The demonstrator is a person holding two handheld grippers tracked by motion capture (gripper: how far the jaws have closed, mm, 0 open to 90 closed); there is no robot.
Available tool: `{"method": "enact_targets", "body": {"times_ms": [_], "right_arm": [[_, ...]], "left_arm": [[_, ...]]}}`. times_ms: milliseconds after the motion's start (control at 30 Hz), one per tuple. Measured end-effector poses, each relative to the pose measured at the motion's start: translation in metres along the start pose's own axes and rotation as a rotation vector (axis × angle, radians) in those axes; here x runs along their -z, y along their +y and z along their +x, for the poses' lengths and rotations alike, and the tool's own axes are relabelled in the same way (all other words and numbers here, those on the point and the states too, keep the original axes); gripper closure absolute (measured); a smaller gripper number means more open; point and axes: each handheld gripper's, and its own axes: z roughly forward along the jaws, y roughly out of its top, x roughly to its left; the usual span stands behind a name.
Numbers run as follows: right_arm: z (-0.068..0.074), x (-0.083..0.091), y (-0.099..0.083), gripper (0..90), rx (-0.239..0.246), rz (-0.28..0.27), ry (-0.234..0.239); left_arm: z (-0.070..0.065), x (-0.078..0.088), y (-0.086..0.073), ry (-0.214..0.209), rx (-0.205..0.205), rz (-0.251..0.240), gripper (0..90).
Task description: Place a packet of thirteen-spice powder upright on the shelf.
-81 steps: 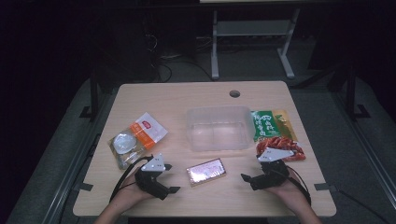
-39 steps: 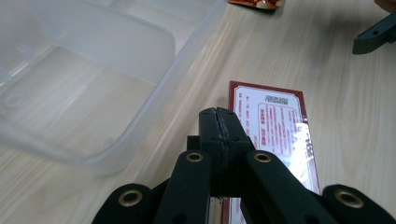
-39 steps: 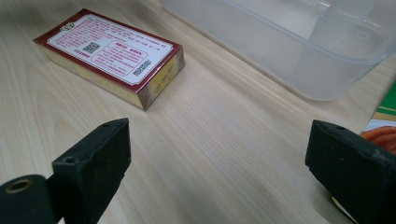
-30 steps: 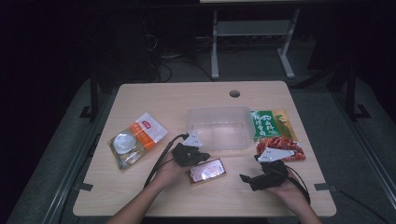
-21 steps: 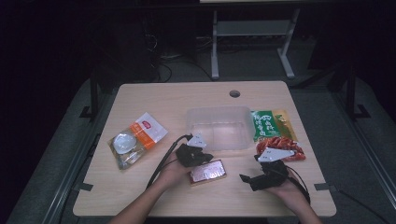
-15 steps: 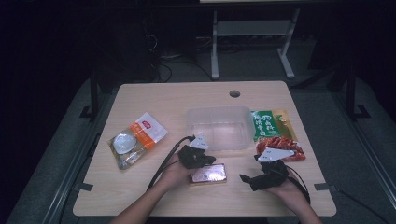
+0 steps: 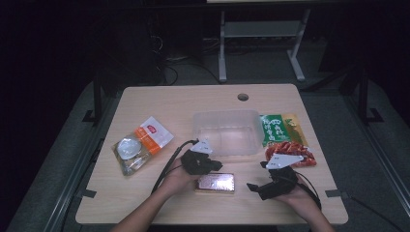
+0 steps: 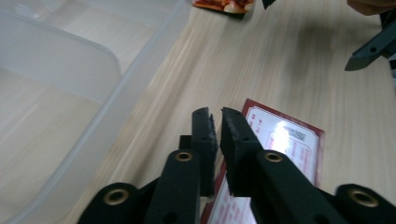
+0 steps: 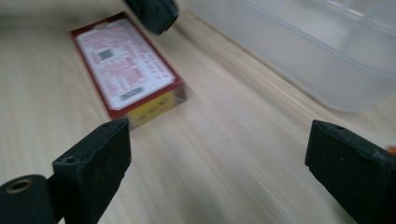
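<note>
The left hand-held gripper [image 8: 218,122] has just been opening a little, with nothing between its jaws. The red box [image 8: 280,140] lies just beside it, and the clear tub [image 8: 70,70] is near too.

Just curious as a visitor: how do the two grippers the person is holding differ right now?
The left gripper has its jaws almost together, with nothing between them, just opening above the red box; the right gripper has its jaws spread wide. The left hangs over the box's edge; the right waits apart, pointing toward it. Both are black and hand-held.
</note>
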Motion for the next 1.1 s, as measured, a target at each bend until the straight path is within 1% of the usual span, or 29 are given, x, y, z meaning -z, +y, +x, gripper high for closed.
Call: {"method": "enact_targets", "body": {"times_ms": [67,133,167,233,300,367,433,467,500,533,600,700,733,767,800,833,867,900,967,1000,1100], "right_arm": [[0.003,0.000,0.006,6.6,0.011,-0.001,0.036],[0.005,-0.003,0.011,6.6,0.035,-0.002,0.060],[0.007,-0.005,0.014,7.4,0.040,0.004,0.073],[0.010,-0.010,0.019,8.0,0.066,0.016,0.099],[0.012,-0.016,0.022,8.1,0.095,0.024,0.129],[0.015,-0.022,0.025,8.1,0.112,0.043,0.160],[0.017,-0.028,0.030,8.5,0.143,0.059,0.177],[0.017,-0.031,0.033,11.1,0.154,0.066,0.191],[0.017,-0.034,0.035,13.7,0.190,0.068,0.207],[0.017,-0.037,0.038,13.7,0.206,0.073,0.219],[0.017,-0.045,0.044,13.8,0.235,0.080,0.244],[0.018,-0.056,0.051,13.8,0.267,0.115,0.271],[0.019,-0.060,0.052,13.8,0.276,0.119,0.285],[0.019,-0.063,0.053,13.8,0.290,0.136,0.300],[0.020,-0.067,0.054,13.9,0.318,0.148,0.297],[0.021,-0.069,0.054,14.3,0.331,0.161,0.292],[0.022,-0.072,0.053,14.8,0.341,0.173,0.292],[0.024,-0.074,0.053,15.0,0.348,0.185,0.286],[0.024,-0.078,0.052,16.7,0.357,0.199,0.292],[0.024,-0.080,0.051,18.0,0.363,0.208,0.287],[0.023,-0.081,0.051,21.6,0.367,0.215,0.287]], "left_arm": [[0.000,0.011,-0.002,0.002,0.001,-0.004,76.3],[-0.001,0.023,-0.007,0.002,0.007,-0.004,70.0],[-0.002,0.028,-0.010,0.003,0.007,-0.004,67.2],[-0.002,0.038,-0.017,0.005,0.007,0.001,61.3],[-0.004,0.047,-0.024,0.008,0.012,0.006,56.3],[-0.006,0.055,-0.031,0.014,0.020,0.005,51.9],[-0.008,0.062,-0.039,0.020,0.024,0.005,47.6],[-0.010,0.066,-0.042,0.026,0.029,0.000,45.6],[-0.010,0.066,-0.042,0.026,0.029,0.000,43.7],[-0.013,0.072,-0.050,0.036,0.034,-0.009,40.9],[-0.016,0.076,-0.057,0.055,0.028,-0.008,36.4],[-0.020,0.080,-0.067,0.063,0.035,0.000,32.1],[-0.021,0.080,-0.069,0.065,0.035,0.005,31.2],[-0.021,0.080,-0.071,0.068,0.035,0.009,30.4],[-0.020,0.081,-0.072,0.072,0.034,0.017,29.9],[-0.019,0.080,-0.073,0.073,0.041,0.015,29.1],[-0.018,0.080,-0.074,0.068,0.040,0.017,28.6],[-0.018,0.080,-0.074,0.065,0.043,0.014,28.4],[-0.018,0.079,-0.076,0.060,0.036,0.019,27.4],[-0.018,0.078,-0.076,0.060,0.031,0.024,27.0],[-0.018,0.077,-0.078,0.064,0.029,0.027,25.5]]}}
